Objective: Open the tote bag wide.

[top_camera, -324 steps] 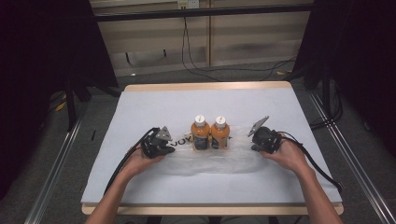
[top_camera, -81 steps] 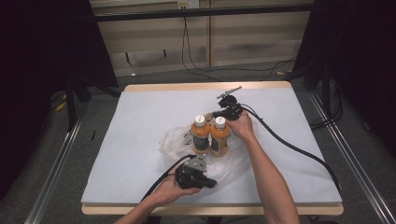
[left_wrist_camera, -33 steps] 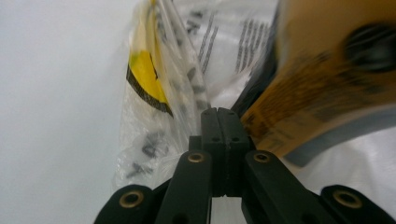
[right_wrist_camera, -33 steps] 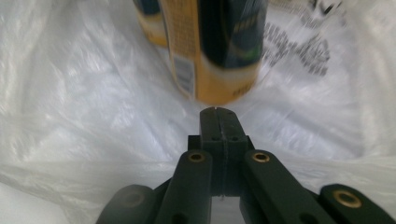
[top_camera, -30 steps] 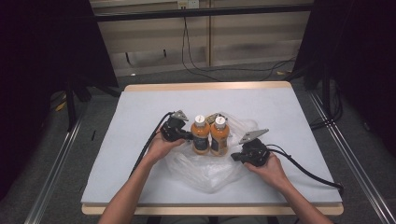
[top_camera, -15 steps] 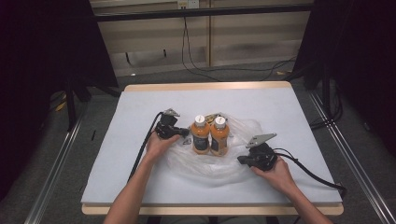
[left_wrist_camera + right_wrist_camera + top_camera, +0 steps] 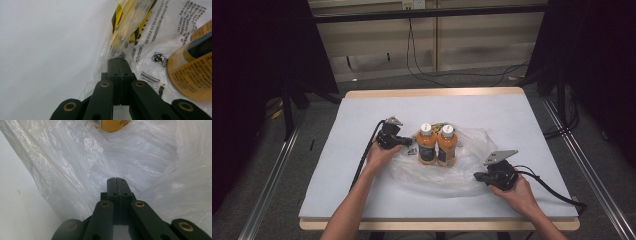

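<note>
Two orange bottles with white caps (image 7: 426, 146) (image 7: 447, 145) stand side by side mid-table on a clear plastic bag (image 7: 437, 177) that spreads around them. My left gripper (image 7: 410, 148) sits just left of the bottles. In the left gripper view it (image 7: 117, 59) is shut on the bag's printed edge (image 7: 147, 37), with a bottle label (image 7: 192, 75) at the right. My right gripper (image 7: 477, 176) lies at the bag's near right corner. In the right gripper view it (image 7: 116, 179) is shut, with the thin film (image 7: 75, 162) bunched all around its tips.
The table (image 7: 362, 110) has a pale cover and a wooden rim. Cables trail from both grippers toward the front edge. Dark curtains and metal rails flank the table, and cords lie on the floor behind it.
My right hand has drawn back toward the near right corner, and the bag has stretched out that way. The left hand has stayed almost where it was beside the bottles.
</note>
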